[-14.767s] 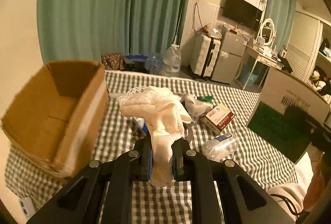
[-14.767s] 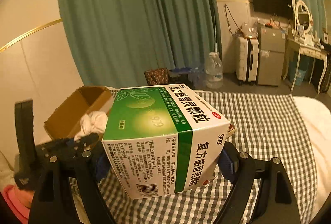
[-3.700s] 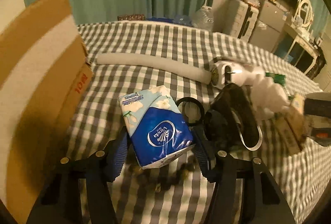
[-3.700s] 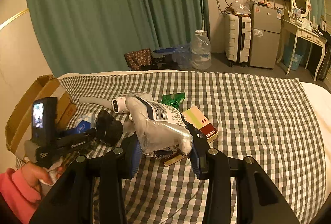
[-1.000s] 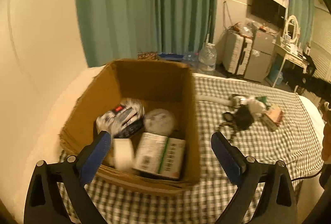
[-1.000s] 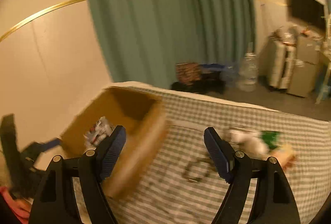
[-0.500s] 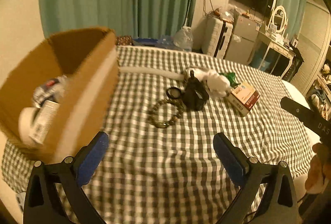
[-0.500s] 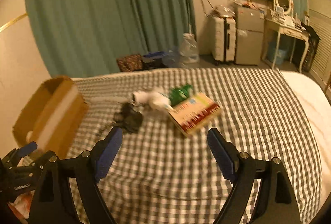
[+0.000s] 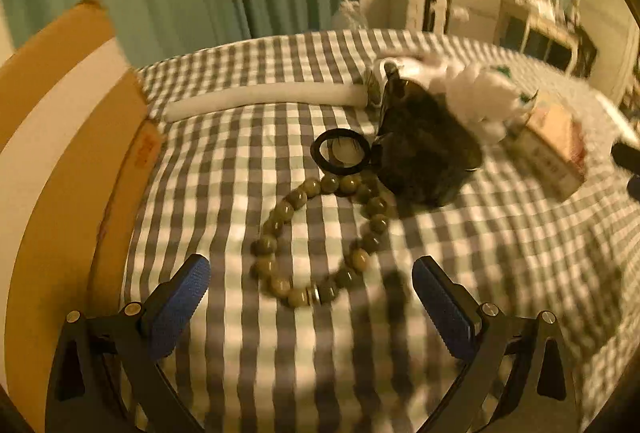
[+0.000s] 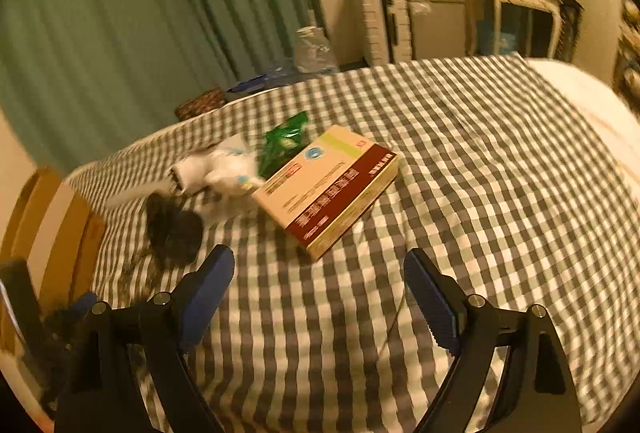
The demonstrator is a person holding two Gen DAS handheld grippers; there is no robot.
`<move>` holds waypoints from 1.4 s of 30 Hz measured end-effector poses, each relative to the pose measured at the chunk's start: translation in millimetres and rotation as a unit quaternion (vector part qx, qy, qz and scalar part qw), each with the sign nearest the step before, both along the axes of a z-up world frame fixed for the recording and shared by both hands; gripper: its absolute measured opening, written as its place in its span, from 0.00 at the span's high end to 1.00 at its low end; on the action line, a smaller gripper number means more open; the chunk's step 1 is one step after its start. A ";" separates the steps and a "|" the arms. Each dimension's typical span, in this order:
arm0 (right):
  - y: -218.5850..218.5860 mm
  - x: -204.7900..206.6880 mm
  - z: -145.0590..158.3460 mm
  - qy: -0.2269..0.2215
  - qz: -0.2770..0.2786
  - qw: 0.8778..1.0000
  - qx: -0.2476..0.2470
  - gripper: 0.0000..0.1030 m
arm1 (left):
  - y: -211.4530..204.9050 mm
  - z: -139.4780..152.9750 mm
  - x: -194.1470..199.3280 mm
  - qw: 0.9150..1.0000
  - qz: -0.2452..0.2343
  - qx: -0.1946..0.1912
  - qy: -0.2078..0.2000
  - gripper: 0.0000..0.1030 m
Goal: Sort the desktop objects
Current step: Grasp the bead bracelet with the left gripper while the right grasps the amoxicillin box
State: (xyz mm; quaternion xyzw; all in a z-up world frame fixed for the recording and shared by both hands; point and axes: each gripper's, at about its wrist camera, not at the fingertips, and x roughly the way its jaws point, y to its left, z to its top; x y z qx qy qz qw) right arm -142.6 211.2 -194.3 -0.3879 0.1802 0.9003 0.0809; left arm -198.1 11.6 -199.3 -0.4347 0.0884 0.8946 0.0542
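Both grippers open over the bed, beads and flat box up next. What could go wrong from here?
1. The bead bracelet lies in a loose loop between the left gripper pads; a pinch may catch one bead and let the rest swing.
2. The flat box looks wide for the right gripper; it may slip on soft checked cloth.

My left view cuts the cardboard box [image 9: 60,137] off at the frame edge — I see one outer wall, nothing inside. The flat carton [image 9: 554,149] at far right is smeared; its print is unreadable. Behind the dark pouch [image 9: 424,149], the white bundle [image 9: 476,93] blurs into streaks. In my right view the pouch [image 10: 172,229] is a dark smudge — the box [image 10: 52,233] runs off-frame.
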 end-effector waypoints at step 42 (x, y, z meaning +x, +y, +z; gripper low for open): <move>3.1 -52.6 -32.9 -0.093 -0.111 0.986 0.087 0.26 | -30.1 -6.3 -22.2 0.993 -0.066 0.093 0.025 0.79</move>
